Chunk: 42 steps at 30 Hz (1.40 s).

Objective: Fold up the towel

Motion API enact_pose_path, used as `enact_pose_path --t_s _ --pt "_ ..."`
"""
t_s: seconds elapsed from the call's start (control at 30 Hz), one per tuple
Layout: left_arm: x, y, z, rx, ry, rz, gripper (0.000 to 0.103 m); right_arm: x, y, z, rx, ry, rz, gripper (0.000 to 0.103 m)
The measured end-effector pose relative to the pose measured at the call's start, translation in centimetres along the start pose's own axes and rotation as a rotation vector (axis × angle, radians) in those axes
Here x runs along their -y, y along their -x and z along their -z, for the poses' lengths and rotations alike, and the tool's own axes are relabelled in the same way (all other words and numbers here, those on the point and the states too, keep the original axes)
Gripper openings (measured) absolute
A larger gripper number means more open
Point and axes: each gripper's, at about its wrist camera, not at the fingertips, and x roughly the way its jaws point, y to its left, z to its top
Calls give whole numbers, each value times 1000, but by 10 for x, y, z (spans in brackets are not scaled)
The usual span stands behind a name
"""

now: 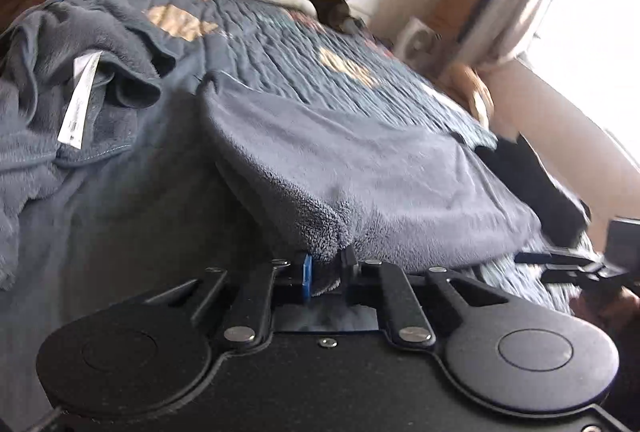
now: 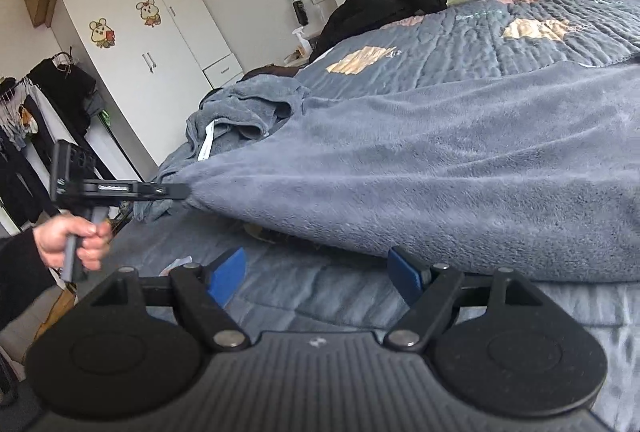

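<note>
Left gripper (image 1: 326,268) jaws clamped on towel (image 2: 440,160) corner; right gripper (image 2: 320,272) jaws wide, near edge lying just ahead, ungripped.

The towel (image 2: 440,160) is a plain slate grey-blue plush, and the crumpled one (image 2: 244,116) beside it matches, with a white label (image 1: 80,96). The bed quilt (image 2: 480,44) is darker blue-grey, ribbed, with tan patches. Both grippers are black; the right gripper (image 2: 320,272) has bright blue fingers (image 2: 228,272). The wardrobe (image 2: 152,32) is white with cartoon mouse stickers.
</note>
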Motion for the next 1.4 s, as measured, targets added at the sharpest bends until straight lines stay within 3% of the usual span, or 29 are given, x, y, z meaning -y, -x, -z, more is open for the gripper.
enact_pose_path --t_s 0.13,0.17,0.27,0.43,0.57,0.63,0.73,0.93,1.03,1.07,1.17,1.33,1.4 --pt "-4 -13 13 -84 21 -90 21 3 -1 -2 -3 -8 1 78" --pt "-7 -11 21 -73 58 -116 29 3 -1 -2 -2 -6 2 78" --pt "-12 5 45 7 196 -183 69 1 0 -3 2 -4 -4 78" --pt "9 26 83 177 427 -141 70 1 1 -6 15 -9 -6 78" --pt "21 18 101 275 603 -61 78 2 1 -10 30 -31 -4 78" --pt "22 4 105 309 668 -60 78 2 2 -10 34 -33 -5 78" --pt "19 -16 107 349 756 -74 78 0 3 -9 37 -26 -6 78" --pt "19 -46 92 407 802 -119 79 3 6 -8 30 -18 -1 78" --pt "15 -53 88 454 840 -169 74 6 7 -8 30 -24 2 78" --pt "12 -54 88 461 864 -173 66 7 8 -9 31 -29 4 78" --pt "6 -50 85 478 874 -189 18 8 8 -10 35 -33 -3 78" --pt "21 -11 63 555 643 -154 16 10 11 -9 35 -33 -9 78" --pt "27 -1 59 562 607 -143 16 10 13 -10 40 -32 -13 78"
